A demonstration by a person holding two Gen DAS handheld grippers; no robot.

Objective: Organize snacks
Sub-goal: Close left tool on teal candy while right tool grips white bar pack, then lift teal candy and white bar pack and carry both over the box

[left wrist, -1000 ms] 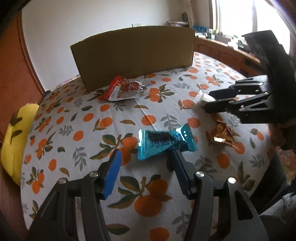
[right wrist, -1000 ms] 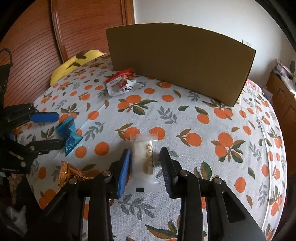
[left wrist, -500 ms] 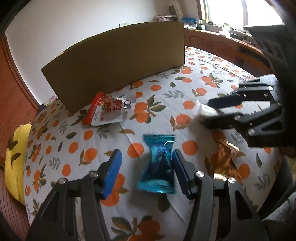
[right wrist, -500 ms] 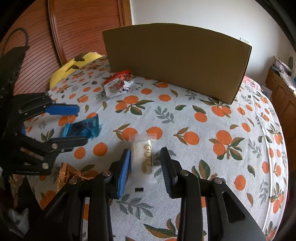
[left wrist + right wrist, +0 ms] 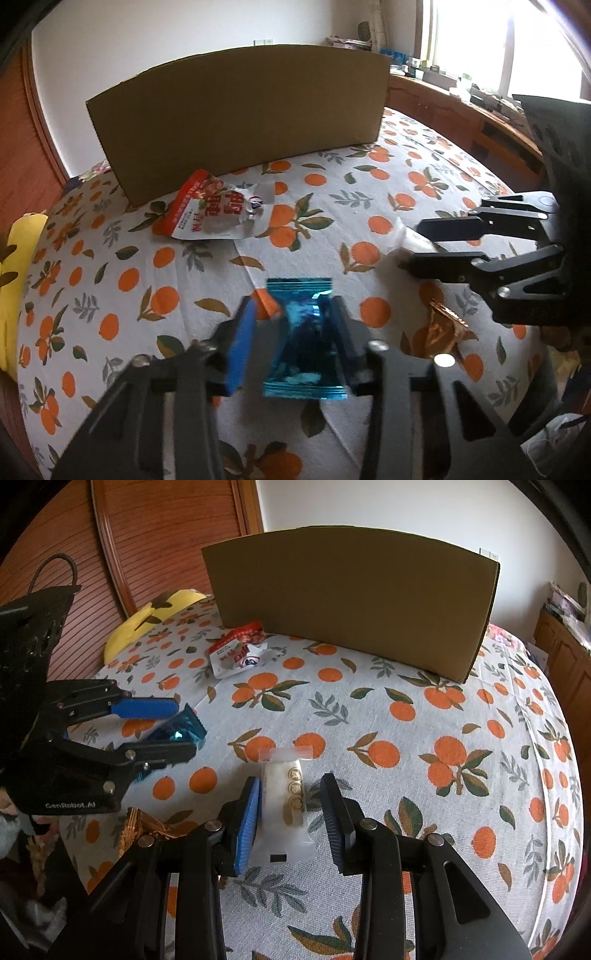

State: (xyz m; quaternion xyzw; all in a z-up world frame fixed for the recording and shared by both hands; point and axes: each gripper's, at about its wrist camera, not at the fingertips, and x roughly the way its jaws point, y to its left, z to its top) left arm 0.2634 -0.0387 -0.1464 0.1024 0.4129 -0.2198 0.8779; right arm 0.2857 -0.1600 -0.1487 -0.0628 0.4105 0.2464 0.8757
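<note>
A blue foil snack packet (image 5: 303, 339) lies on the orange-print tablecloth between the fingers of my left gripper (image 5: 293, 341); the jaws stand around it with a gap on the left side. It also shows in the right wrist view (image 5: 181, 731). A white snack packet (image 5: 286, 808) lies between the fingers of my right gripper (image 5: 290, 818); the left pad touches it and the right finger stands apart. A red and white pouch (image 5: 218, 216) lies in front of the cardboard box (image 5: 240, 118).
A gold wrapper (image 5: 443, 332) lies on the cloth at the right, below the right gripper as the left wrist view shows it. A yellow plush (image 5: 155, 616) sits at the table's far left edge. A wooden door and cabinets surround the table.
My left gripper has moved forward around the blue packet and its jaws have narrowed. The packet now lies lengthwise between them. The right gripper has stayed around the white packet.
</note>
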